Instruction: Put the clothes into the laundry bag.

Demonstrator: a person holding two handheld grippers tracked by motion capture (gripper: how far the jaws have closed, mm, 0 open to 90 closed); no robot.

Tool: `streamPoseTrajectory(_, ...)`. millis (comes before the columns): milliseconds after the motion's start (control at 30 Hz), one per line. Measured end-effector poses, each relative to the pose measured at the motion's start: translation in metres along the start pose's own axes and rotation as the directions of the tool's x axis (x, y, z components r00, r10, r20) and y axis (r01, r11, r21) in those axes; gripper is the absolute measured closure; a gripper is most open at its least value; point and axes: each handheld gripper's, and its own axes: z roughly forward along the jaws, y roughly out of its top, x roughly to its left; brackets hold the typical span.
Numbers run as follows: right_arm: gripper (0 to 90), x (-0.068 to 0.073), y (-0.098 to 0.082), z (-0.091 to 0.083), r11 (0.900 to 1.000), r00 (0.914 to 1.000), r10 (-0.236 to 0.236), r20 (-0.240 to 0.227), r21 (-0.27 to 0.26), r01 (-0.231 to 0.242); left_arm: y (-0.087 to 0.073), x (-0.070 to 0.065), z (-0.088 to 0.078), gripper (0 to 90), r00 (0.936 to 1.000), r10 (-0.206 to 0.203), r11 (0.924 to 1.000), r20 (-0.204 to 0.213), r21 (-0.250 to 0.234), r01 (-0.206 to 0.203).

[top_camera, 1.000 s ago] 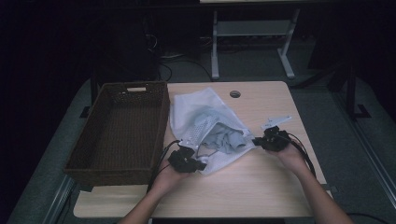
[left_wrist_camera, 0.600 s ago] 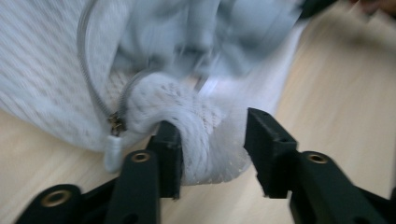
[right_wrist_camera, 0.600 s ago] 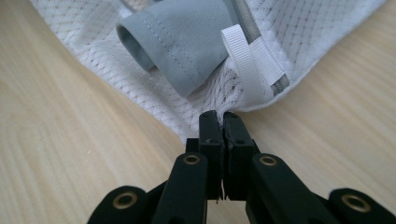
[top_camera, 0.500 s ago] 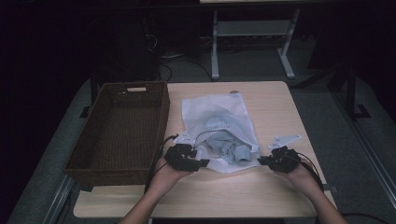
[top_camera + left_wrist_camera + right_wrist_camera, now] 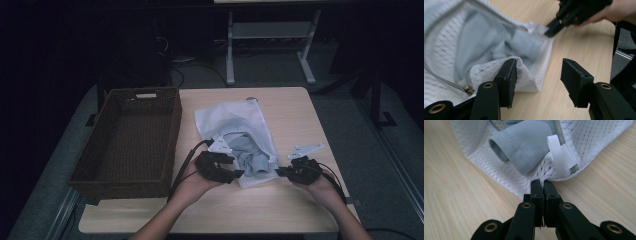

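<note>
Bare table point(image 5: 295, 112) from 12 to 3 o'clock of the mesh bag point(image 5: 235, 122), clear passage up to the far and right edges. Open strip along the near edge too, between both forearms. Blocked at 9 o'clock: wicker basket point(image 5: 127, 175), tall walls, just beside the bag, narrow gap only. Inside the basket: free room. Bag with grey cloth point(image 5: 247, 155) takes the table centre. Right tongs point(image 5: 280, 171) clamped on the bag's near corner at 5 o'clock; left tongs point(image 5: 235, 174) at 7 o'clock, jaws just been opening, mesh fold against one pad, bare table in the gap. Small round mark point(image 5: 251, 99) at 12 o'clock, flat.
</note>
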Motion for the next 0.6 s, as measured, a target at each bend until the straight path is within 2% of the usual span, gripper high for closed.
streamPoseTrajectory(200, 87.4, 0.000, 0.000, -0.003, 1.000, 1.0000, 0.001, 0.005, -0.006, -0.001, 0.013, -0.005, 0.008, 45.7, 0.9994, 0.030, 0.9995, 0.014, 0.004, -0.030)
streamPoseTrajectory(300, 87.4, -0.003, -0.001, -0.006, 1.000, 0.9998, 0.005, 0.021, -0.009, -0.005, 0.014, -0.006, -0.002, 45.7, 0.9993, 0.037, 0.9992, 0.010, -0.014, -0.037)
streamPoseTrajectory(333, 87.3, -0.007, -0.002, -0.008, 1.000, 0.9995, 0.014, 0.027, -0.011, -0.014, 0.011, -0.004, -0.011, 45.8, 0.9995, 0.031, 0.9994, -0.003, -0.015, -0.031)
streamPoseTrajectory(400, 87.4, -0.010, -0.003, -0.009, 1.000, 0.9993, 0.017, 0.032, -0.013, -0.017, 0.009, -0.002, -0.016, 45.8, 0.9997, 0.024, 0.9996, -0.008, -0.016, -0.024)
streamPoseTrajectory(467, 87.4, -0.011, -0.004, -0.010, 1.000, 0.9992, 0.020, 0.035, -0.013, -0.020, 0.003, 0.002, -0.028, 45.9, 0.9995, 0.014, 0.9997, -0.028, -0.017, -0.015)
streamPoseTrajectory(500, 87.4, -0.011, -0.004, -0.010, 1.000, 0.9992, 0.020, 0.035, -0.013, -0.020, 0.003, 0.002, -0.028, 45.9, 0.9995, 0.014, 0.9997, -0.028, -0.017, -0.015)
streamPoseTrajectory(600, 87.4, -0.009, -0.003, -0.011, 1.000, 0.9991, 0.017, 0.039, -0.012, -0.017, -0.003, 0.004, -0.042, 45.9, 0.9986, 0.008, 0.9997, -0.053, -0.021, -0.009)
